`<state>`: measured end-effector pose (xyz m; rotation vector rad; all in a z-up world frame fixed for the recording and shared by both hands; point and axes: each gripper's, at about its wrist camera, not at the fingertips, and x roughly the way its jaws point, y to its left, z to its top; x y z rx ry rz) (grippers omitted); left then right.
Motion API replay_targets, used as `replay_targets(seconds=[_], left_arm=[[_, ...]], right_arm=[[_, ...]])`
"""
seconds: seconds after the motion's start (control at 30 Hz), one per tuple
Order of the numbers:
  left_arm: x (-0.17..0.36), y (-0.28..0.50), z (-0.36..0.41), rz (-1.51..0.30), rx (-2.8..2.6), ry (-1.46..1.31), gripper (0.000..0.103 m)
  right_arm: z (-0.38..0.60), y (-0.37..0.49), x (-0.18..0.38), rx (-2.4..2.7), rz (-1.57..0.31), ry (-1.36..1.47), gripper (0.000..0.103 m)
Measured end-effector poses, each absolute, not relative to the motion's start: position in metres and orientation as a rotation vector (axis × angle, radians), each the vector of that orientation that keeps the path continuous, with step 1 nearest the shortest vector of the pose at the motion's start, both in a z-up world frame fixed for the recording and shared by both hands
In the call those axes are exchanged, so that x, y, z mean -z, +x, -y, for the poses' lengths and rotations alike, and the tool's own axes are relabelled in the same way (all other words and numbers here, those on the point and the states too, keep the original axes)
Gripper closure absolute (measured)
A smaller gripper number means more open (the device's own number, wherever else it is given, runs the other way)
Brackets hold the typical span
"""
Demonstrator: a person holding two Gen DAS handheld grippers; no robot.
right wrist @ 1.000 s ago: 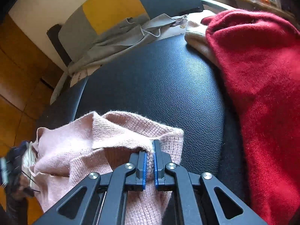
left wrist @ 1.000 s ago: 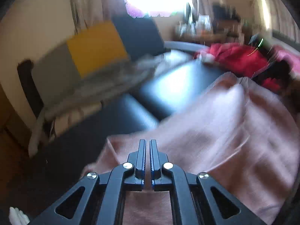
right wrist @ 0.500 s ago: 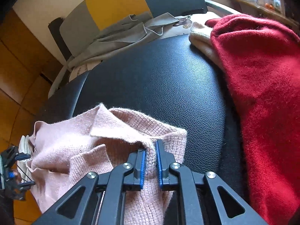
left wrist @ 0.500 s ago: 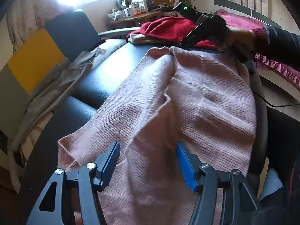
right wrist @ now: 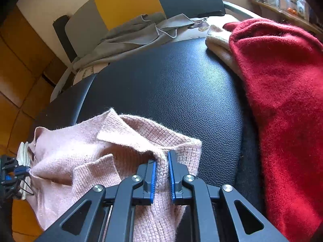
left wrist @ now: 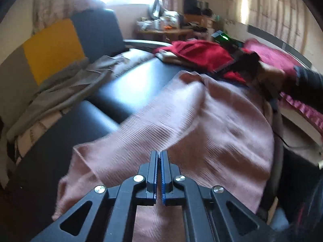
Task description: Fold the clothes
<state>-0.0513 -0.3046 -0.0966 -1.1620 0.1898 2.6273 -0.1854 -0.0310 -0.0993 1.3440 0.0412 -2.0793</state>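
Note:
A pink knit sweater [left wrist: 212, 121] lies spread over a black leather seat [left wrist: 137, 80]. My left gripper [left wrist: 159, 153] is shut on a ridge of its near edge, and the knit runs up to the pads. The right wrist view shows the collar end of the sweater [right wrist: 80, 151], with my right gripper [right wrist: 161, 157] shut on a fold beside the collar. The left gripper [right wrist: 12, 173] shows at the far left edge there, tugging a corner. A hand holds the right gripper [left wrist: 218, 70] at the sweater's far end.
A red sweater [right wrist: 282, 80] lies on a cream garment [right wrist: 218, 42] at the right of the seat. A grey garment [right wrist: 137, 34] is crumpled against the yellow and grey backrest [left wrist: 52, 46]. A cluttered table [left wrist: 165, 28] and a pink bed [left wrist: 272, 54] stand behind.
The left gripper swung over the sweater, opened wide above it, then shut on a fold and rose slightly. The right gripper stayed put, its jaws a little wider apart around the knit.

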Motion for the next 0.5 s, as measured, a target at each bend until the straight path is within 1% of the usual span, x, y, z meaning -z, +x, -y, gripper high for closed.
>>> replay_targets(seconds=[0.07,0.1,0.13,0.17,0.2,0.27,0.3,0.33,0.4,0.47,0.5], left_arm=[[0.089,-0.057,0.32,-0.083,-2.679,-1.115,0.102],[0.092,-0.061,0.329,-0.054,-2.71,-1.119,0.102],[0.096,-0.065,0.338,-0.026,-2.739,-1.131,0.102],[0.108,-0.071,0.344,-0.012,-2.752,-1.189,0.102],[0.12,-0.076,0.349,-0.001,-2.765,-1.248,0.102],[0.144,-0.077,0.354,-0.007,-2.794,-1.356,0.101],[0.148,-0.074,0.357,0.074,-2.797,-1.349,0.1],[0.144,-0.068,0.359,0.13,-2.796,-1.312,0.096],[0.128,-0.054,0.362,0.23,-2.8,-1.228,0.081],[0.111,-0.039,0.371,0.291,-2.847,-1.144,0.08],[0.105,-0.03,0.384,0.319,-2.899,-1.135,0.078]], right_arm=[[0.032,-0.185,0.09,2.105,-0.049,1.332,0.09],[0.033,-0.185,0.084,2.118,-0.057,1.32,0.085],[0.035,-0.184,0.08,2.132,-0.084,1.295,0.078],[0.038,-0.184,0.081,2.149,-0.124,1.297,0.075],[0.041,-0.184,0.085,2.164,-0.177,1.303,0.073],[0.05,-0.179,0.097,2.185,-0.319,1.285,0.073],[0.052,-0.175,0.098,2.205,-0.359,1.246,0.072],[0.054,-0.173,0.097,2.213,-0.371,1.244,0.069],[0.056,-0.17,0.095,2.216,-0.395,1.24,0.069],[0.054,-0.168,0.091,2.207,-0.415,1.234,0.067],[0.052,-0.167,0.089,2.202,-0.418,1.232,0.062]])
